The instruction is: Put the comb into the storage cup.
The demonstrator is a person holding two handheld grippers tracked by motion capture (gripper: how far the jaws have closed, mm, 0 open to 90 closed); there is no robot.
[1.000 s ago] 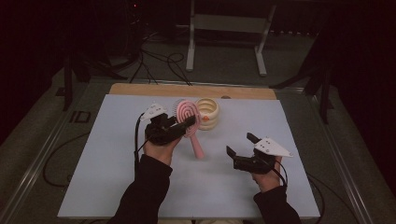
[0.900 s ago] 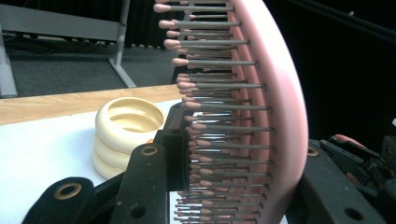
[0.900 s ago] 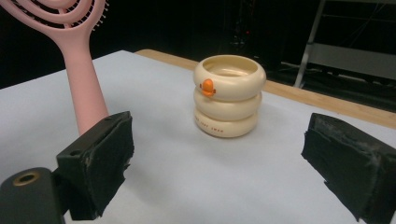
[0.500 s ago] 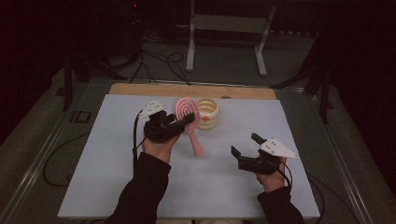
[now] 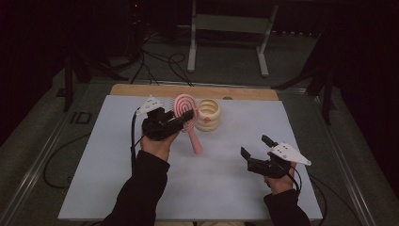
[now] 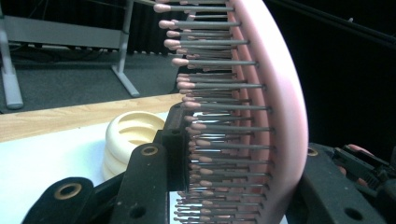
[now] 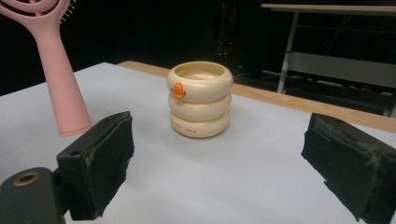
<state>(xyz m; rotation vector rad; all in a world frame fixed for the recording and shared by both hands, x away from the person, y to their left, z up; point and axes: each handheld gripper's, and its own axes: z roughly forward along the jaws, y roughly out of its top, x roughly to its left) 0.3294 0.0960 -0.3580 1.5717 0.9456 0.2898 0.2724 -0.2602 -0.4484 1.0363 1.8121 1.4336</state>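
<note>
Gripping pink bristled hairbrush [image 5: 185, 113]; cream ribbed ring-stack holder [image 5: 208, 115] beside.

brush head: the pink hairbrush [image 6: 280, 93] runs off the top and bottom edges in the left gripper view
cup: the cream ringed cup [image 6: 133, 140] is partly hidden behind the left gripper [image 6: 224, 186], beside the hairbrush
cup print: too small to read
</note>
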